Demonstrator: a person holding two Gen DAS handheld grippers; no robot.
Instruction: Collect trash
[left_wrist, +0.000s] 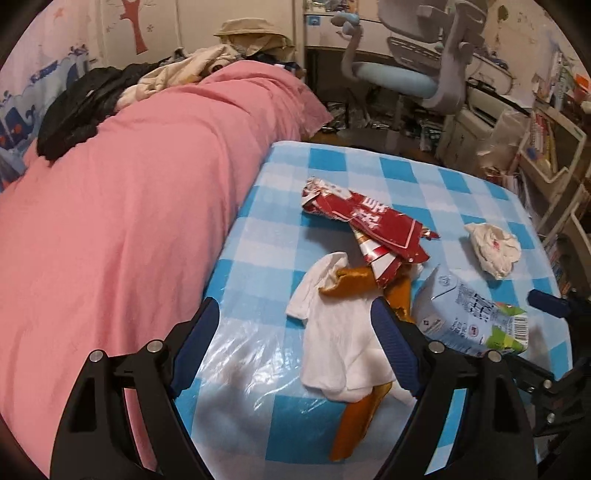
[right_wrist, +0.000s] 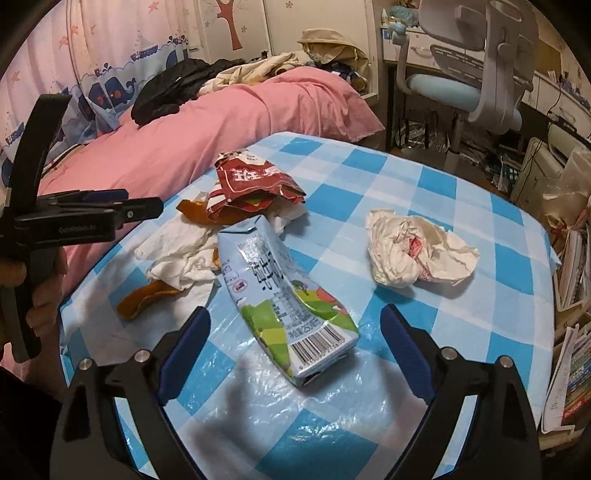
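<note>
Trash lies on a table with a blue checked cloth (left_wrist: 406, 177). In the left wrist view a white tissue (left_wrist: 332, 343) covers a brown wrapper (left_wrist: 354, 417), with a torn red snack bag (left_wrist: 365, 221) behind them. My left gripper (left_wrist: 295, 321) hovers open over the tissue, touching nothing. A crushed pale-blue milk carton (right_wrist: 291, 295) lies between the wide fingers of my right gripper (right_wrist: 295, 314), which is open and does not press on it. A crumpled tissue (right_wrist: 413, 251) lies to the right. A hand (right_wrist: 37, 291) holds the left gripper (right_wrist: 129, 203) at the left edge.
A bed with a pink duvet (left_wrist: 147, 184) and piled clothes (left_wrist: 81, 107) runs along the table's left side. A blue office chair (right_wrist: 461, 88) stands behind the table. Shelves and stacks of books (right_wrist: 576, 354) crowd the right edge.
</note>
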